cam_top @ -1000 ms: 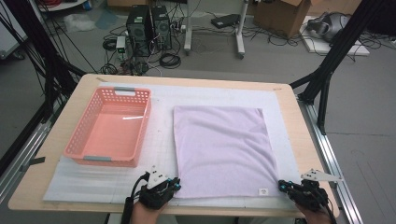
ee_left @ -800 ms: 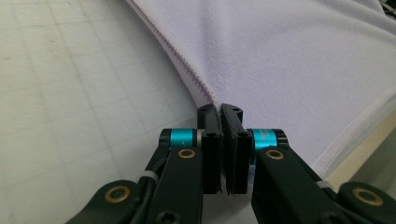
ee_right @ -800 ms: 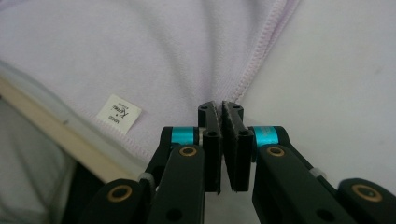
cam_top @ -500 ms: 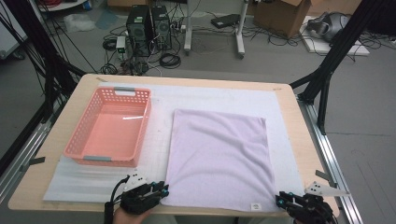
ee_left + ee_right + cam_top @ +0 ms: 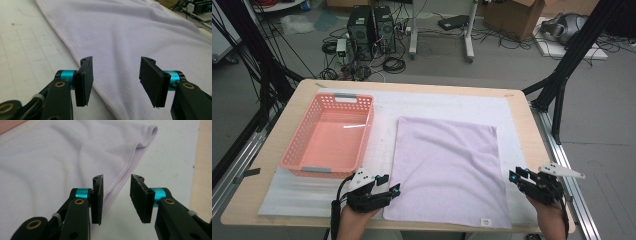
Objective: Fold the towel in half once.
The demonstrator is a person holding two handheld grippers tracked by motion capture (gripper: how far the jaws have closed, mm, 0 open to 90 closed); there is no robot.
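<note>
A pale lilac towel (image 5: 449, 167) lies spread flat on a white mat (image 5: 427, 105) in the middle of the table. My left gripper (image 5: 391, 190) hovers at the towel's near left corner, jaws wide open and holding nothing. In the left gripper view the towel (image 5: 140, 32) and its hemmed edge run between the open jaws of that gripper (image 5: 115, 78). My right gripper (image 5: 515, 176) sits just off the towel's right edge, open. The right gripper view shows the towel (image 5: 50, 167) with its hem passing under the gap of the open gripper (image 5: 115, 197).
An empty pink plastic basket (image 5: 297, 152) stands on the mat to the left of the towel. The wooden table's front edge (image 5: 277, 222) lies close behind both hands. Black frame legs, computer cases and cables are on the floor beyond the table.
Both grippers came forward from the table's front edge to the towel's side edges. The towel's near edge has been let go and it now lies flat.
</note>
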